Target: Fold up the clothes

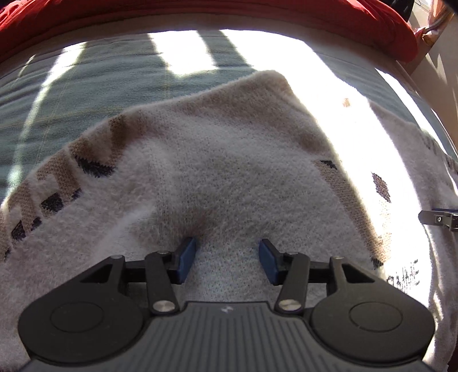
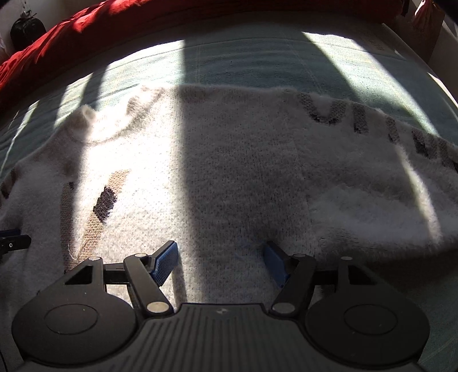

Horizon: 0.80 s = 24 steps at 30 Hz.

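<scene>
From the left wrist camera we look steeply down on a fluffy cream sweater (image 1: 229,171) with tan and dark knitted markings, spread over a pale green bedcover (image 1: 94,85). A folded corner of the sweater peaks toward the far side, and a sunlit stretch of it runs to the right. Beyond the sweater, at the far edge of the bedcover, lies a red blanket (image 1: 200,14). The left gripper (image 1: 227,259) hovers low over the sweater near its near edge; its blue pads (image 1: 186,259) stand apart, with only flat knit showing between them and nothing pinched. At the right rim of this view, over the sweater's bright part, we see a metal tip of the other tool (image 1: 438,219).

From the right wrist camera the same sweater (image 2: 243,177) fills the middle of the bedcover (image 2: 257,63), a broad shadow band crossing it. Dark lettering runs along the sweater's far right edge, and a tan and dark patch sits on its left half. The red blanket (image 2: 57,37) lies beyond the sweater to the far left. The right gripper (image 2: 221,261) is released, its pads (image 2: 166,261) spread wide just above the knit, gripping nothing.
</scene>
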Motion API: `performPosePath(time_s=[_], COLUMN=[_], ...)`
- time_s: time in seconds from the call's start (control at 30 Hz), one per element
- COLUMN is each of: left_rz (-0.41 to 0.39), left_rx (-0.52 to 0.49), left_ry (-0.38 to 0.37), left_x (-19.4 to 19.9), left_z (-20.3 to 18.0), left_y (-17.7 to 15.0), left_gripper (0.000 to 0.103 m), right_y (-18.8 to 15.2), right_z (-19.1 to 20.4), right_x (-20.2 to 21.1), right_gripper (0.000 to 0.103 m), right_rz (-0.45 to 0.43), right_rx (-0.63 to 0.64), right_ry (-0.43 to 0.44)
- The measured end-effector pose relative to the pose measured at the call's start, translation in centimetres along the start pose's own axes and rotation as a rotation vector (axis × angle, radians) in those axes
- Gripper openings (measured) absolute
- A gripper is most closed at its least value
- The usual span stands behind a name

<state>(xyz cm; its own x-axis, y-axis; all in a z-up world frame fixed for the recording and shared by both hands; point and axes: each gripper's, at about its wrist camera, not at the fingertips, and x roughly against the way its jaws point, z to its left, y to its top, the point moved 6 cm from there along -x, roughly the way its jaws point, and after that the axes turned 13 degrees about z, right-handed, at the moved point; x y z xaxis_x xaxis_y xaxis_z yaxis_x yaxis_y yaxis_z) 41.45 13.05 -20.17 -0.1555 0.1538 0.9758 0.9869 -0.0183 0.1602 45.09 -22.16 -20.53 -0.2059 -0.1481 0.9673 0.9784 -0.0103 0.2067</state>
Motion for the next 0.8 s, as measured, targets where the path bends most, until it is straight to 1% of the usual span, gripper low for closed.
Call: performPosePath(time_s=[0.07, 0.17, 0.2, 0.23, 0.3, 0.37, 0.47, 0.5, 0.53, 0.57, 0.63, 0.7, 0.8], left_rz=[0.012, 0.027, 0.003, -0.02, -0.062, -0.095, -0.104, -0.116, -0.128, -0.141, -0.15, -0.161, -0.152], left_rx=[0.014, 0.001, -0.019, -0.039, -0.068, -0.089, -0.046, -0.034, -0.023, -0.026, -0.035, -0.025, -0.01], left_ry=[0.02, 0.042, 0.052, 0.063, 0.088, 0.103, 0.11, 0.105, 0.1, 0.099, 0.105, 0.101, 0.088], left_x=[0.4, 1.3, 1.6, 1.9, 1.8, 1.5, -0.7, -1.1, -1.5, -1.6, -1.6, -1.5, -2.0], left_z=[-0.2, -0.7, -1.0, -1.3, -1.9, -2.5, -2.1, -1.9, -1.6, -1.6, -1.5, -1.4, -1.0], left_y=[-0.6, -0.2, 0.5, 1.1, 2.9, 4.5, 5.7, 5.7, 5.7, 5.8, 6.3, 7.2, 9.1], left_gripper=[0.053, 0.053, 0.053, 0.053, 0.053, 0.054, 0.055, 0.057, 0.059, 0.059, 0.063, 0.063, 0.066], right_y=[-1.1, -1.1, -0.7, 0.0, 2.0, 4.1, 6.4, 6.6, 6.8, 7.0, 7.2, 7.7, 9.4], right_z=[-1.0, -0.6, -0.5, -0.4, 0.2, 0.9, 1.2, 1.2, 1.2, 1.3, 1.4, 1.4, 1.5], right_x=[-0.7, 0.0, 0.3, 0.7, 1.5, 1.3, -0.9, -1.5, -2.2, -2.7, -3.1, -3.4, -3.9], right_gripper=[0.072, 0.072, 0.072, 0.073, 0.076, 0.08, 0.08, 0.08, 0.08, 0.083, 0.086, 0.088, 0.091], right_rz=[-0.011, 0.013, 0.013, -0.006, -0.069, -0.119, -0.117, -0.115, -0.118, -0.127, -0.153, -0.176, -0.191], right_rx=[0.015, 0.028, 0.018, 0.01, 0.024, 0.049, 0.017, 0.007, 0.003, 0.012, 0.025, 0.039, 0.046], right_ry=[0.012, 0.002, 0.006, 0.014, 0.003, -0.021, -0.039, -0.044, -0.066, -0.087, -0.1, -0.121, -0.141])
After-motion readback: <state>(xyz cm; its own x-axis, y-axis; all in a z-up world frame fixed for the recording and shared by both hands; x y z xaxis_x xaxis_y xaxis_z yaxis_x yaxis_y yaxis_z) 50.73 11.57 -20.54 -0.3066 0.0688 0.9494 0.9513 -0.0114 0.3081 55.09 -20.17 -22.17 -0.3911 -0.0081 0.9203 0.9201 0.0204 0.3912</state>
